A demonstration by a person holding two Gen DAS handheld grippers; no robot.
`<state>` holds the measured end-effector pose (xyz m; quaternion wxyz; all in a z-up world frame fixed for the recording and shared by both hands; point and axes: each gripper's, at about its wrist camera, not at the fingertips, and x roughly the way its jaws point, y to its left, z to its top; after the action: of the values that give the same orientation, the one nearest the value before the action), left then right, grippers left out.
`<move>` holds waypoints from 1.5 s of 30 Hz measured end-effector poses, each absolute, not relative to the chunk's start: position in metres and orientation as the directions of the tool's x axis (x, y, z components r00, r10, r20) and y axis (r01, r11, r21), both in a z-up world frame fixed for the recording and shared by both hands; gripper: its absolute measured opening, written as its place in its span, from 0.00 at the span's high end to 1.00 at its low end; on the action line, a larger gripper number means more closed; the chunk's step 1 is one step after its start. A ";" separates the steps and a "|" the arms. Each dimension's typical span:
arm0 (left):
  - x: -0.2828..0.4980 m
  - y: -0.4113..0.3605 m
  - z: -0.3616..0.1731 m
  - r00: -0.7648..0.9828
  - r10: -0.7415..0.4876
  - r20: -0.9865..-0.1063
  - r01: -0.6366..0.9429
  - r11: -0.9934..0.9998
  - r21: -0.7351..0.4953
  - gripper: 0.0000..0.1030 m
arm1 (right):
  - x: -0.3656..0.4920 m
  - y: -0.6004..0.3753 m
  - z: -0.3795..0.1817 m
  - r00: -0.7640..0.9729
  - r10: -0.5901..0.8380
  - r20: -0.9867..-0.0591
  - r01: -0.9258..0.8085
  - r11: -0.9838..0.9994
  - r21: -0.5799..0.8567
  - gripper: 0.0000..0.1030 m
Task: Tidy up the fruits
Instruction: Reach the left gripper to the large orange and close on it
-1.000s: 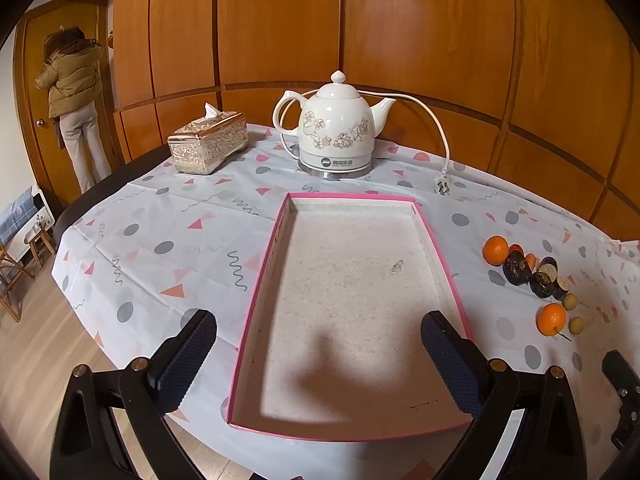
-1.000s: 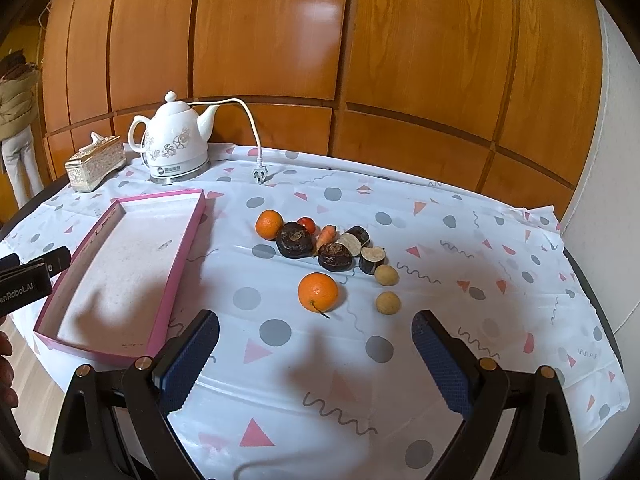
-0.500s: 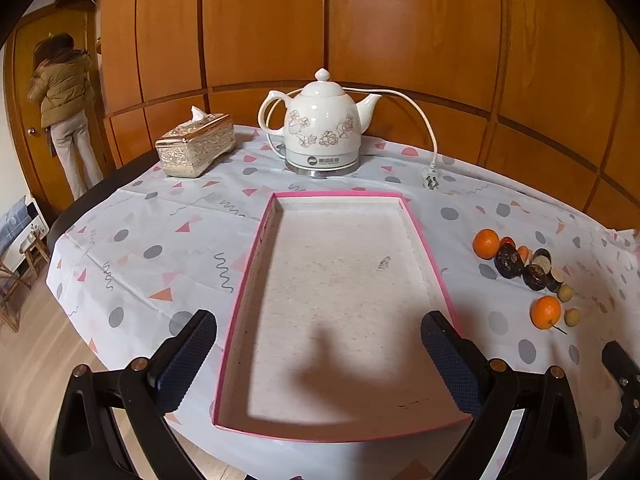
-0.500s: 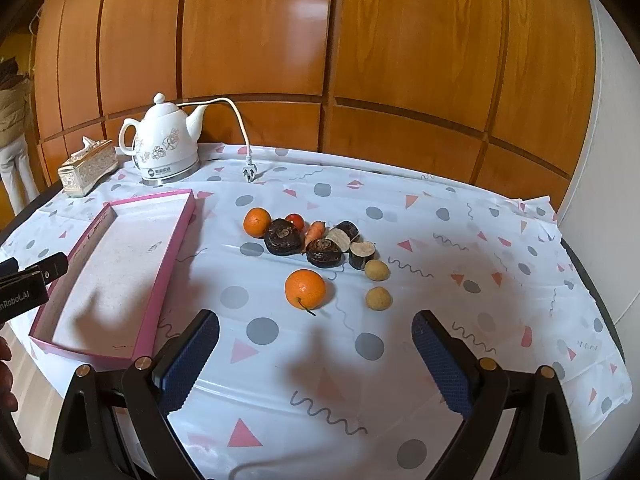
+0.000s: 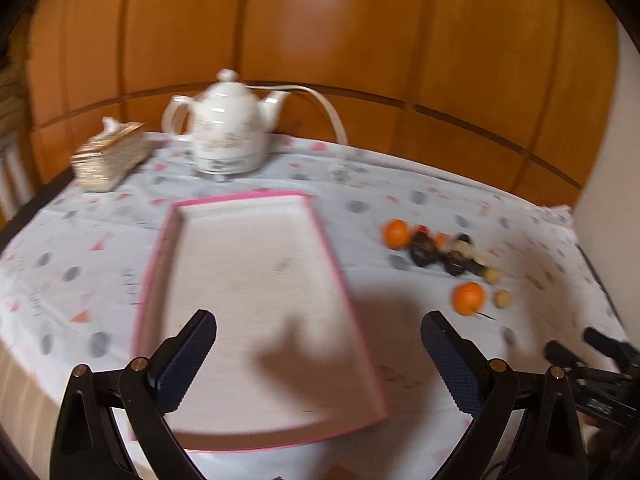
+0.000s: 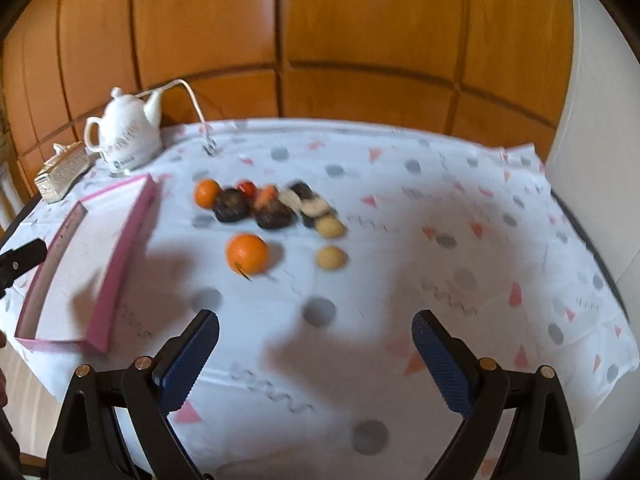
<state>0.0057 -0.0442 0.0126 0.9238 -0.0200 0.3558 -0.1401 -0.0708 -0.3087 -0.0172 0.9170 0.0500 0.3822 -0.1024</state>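
Note:
A pink-rimmed tray (image 5: 340,268) lies on the patterned tablecloth with nothing in it; it also shows in the right wrist view (image 6: 120,256). To its right lies a cluster of fruit: an orange (image 6: 247,253), a second orange (image 6: 207,193), dark round fruits (image 6: 231,205), and two small tan fruits (image 6: 331,257). The same cluster shows blurred in the left wrist view (image 5: 448,256). My left gripper (image 5: 318,360) is open and empty above the tray's near end. My right gripper (image 6: 315,360) is open and empty, short of the fruit.
A white teapot kettle (image 5: 228,136) with a cord stands behind the tray, with a gold tissue box (image 5: 108,156) to its left. Wood panelling backs the table. A white wall (image 6: 592,140) stands at the right. The table edge runs close under both grippers.
Both views have swung and are motion-blurred. The right gripper has come closer to the fruit. The left gripper has turned rightward, so the fruit sits more centrally in its view.

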 end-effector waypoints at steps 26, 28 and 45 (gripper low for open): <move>0.087 -0.241 -0.048 0.397 -0.305 -0.865 0.498 0.864 -0.076 0.28 | -0.112 -0.386 -0.049 0.632 -0.183 -0.753 0.378 0.921 0.093 0.04; 0.092 -0.244 -0.059 0.373 -0.292 -0.881 0.490 0.868 -0.081 0.32 | -0.111 -0.386 -0.052 0.629 -0.180 -0.756 0.374 0.923 0.092 0.04; 0.077 -0.220 -0.063 0.438 -0.383 -0.814 0.530 0.841 -0.111 0.63 | -0.085 -0.384 -0.063 0.599 -0.183 -0.779 0.342 0.939 0.042 0.04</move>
<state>0.0770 -0.2200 -0.0626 0.8440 0.0806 0.4563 -0.2703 -0.0847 -0.3836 -0.0626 0.8893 0.0937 0.4226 -0.1475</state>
